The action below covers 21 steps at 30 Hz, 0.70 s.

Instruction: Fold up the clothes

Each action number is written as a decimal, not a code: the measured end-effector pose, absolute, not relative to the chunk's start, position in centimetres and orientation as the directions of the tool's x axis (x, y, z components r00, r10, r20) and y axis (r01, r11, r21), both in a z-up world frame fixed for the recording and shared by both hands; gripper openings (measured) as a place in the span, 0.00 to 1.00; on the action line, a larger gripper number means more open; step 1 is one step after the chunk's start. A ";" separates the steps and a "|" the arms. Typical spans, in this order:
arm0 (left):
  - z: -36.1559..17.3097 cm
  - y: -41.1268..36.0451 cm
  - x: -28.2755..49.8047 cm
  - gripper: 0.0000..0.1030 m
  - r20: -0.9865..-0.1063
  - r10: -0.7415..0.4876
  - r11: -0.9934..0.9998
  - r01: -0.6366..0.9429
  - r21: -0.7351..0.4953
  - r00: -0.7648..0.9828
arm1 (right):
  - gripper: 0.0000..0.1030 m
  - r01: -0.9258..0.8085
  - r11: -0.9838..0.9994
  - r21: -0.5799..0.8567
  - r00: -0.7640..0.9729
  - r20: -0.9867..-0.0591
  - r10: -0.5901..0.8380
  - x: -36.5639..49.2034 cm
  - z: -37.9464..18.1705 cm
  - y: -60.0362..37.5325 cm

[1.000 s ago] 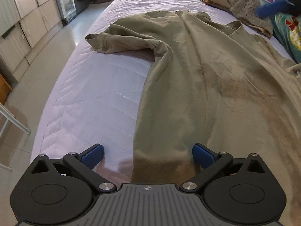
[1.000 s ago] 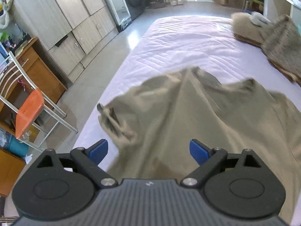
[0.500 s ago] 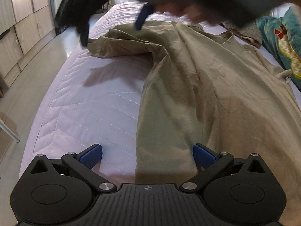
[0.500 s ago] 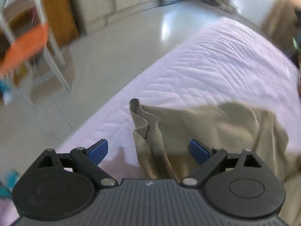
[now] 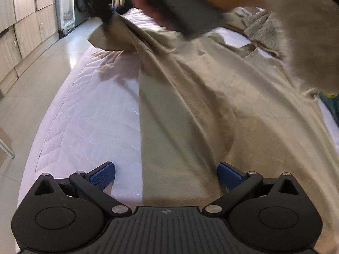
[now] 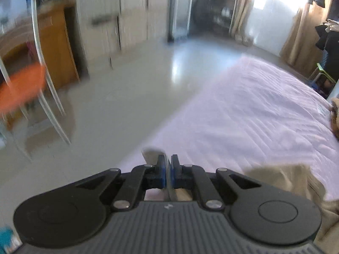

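Khaki shirt (image 5: 207,97) lies spread along the bed (image 5: 89,127), its hem at the near edge. Your right gripper (image 6: 167,169) has its jaws pinched on the sleeve (image 5: 110,36) near the bed's left edge, sleeve end lifted off the cover. Your left gripper (image 5: 166,174) hangs wide apart over the hem corner, holding nothing. Looks like a sleeve fold in hand. Next likely: carry the sleeve inward across the body, keep the pinch tight; left could pin the hem.
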<state>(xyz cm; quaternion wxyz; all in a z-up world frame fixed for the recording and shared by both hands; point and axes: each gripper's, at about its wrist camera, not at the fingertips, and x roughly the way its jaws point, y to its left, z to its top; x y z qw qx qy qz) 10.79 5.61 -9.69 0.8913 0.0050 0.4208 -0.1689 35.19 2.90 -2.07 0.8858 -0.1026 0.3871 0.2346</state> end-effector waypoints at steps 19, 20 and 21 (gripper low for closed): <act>-10.1 5.3 9.8 1.00 -0.687 -0.366 0.919 0.361 -0.159 0.628 | 1.00 -0.303 0.944 -0.132 0.619 -0.780 0.090 41.7 -4.3 -15.6; -10.2 5.3 9.6 1.00 -0.685 -0.365 0.918 0.364 -0.155 0.630 | 0.99 -0.320 0.937 -0.138 0.613 -0.785 0.094 42.0 -4.9 -15.3; -10.2 5.3 9.5 1.00 -0.683 -0.365 0.918 0.367 -0.150 0.633 | 0.98 -0.340 0.931 -0.132 0.592 -0.799 0.103 42.4 -5.6 -15.1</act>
